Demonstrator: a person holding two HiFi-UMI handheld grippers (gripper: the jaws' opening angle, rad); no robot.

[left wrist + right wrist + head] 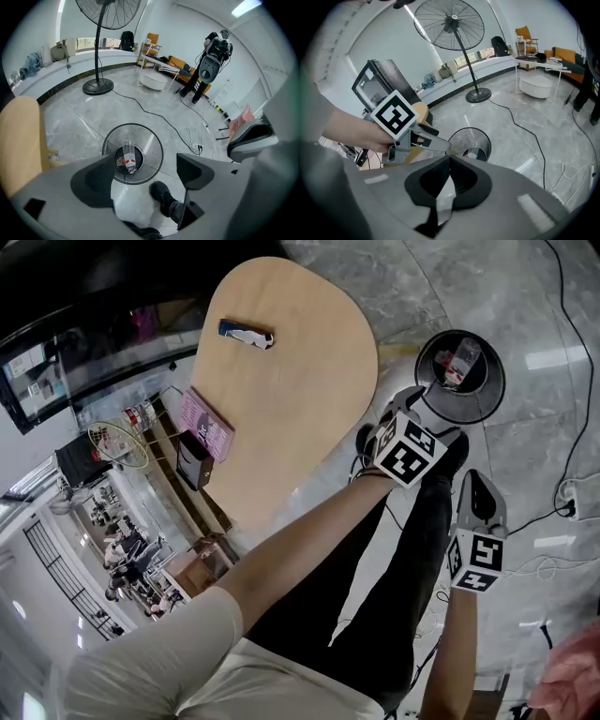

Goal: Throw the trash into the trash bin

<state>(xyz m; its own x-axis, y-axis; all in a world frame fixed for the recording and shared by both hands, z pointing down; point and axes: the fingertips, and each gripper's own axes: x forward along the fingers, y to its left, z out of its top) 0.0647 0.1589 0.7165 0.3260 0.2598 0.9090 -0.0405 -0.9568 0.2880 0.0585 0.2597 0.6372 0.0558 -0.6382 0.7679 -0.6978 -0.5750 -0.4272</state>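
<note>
Marble floor (84, 126) and trash bin (151, 149), bottle (127, 154) inside, are seen below the open left fingers (91, 180). Right fingers (461, 183) are closed, empty; the counter's (300, 399) wrapper (246, 334) is judged next.

- Bright, even indoor light fills all three views; a ceiling strip light (246, 7) glows white at the top right of the left gripper view
- The polished grey floor (525, 296) shows white glare patches in the head view
- Both gripper views bend strongly at the edges and have black corners
- Shadows on the floor are soft and faint
</note>
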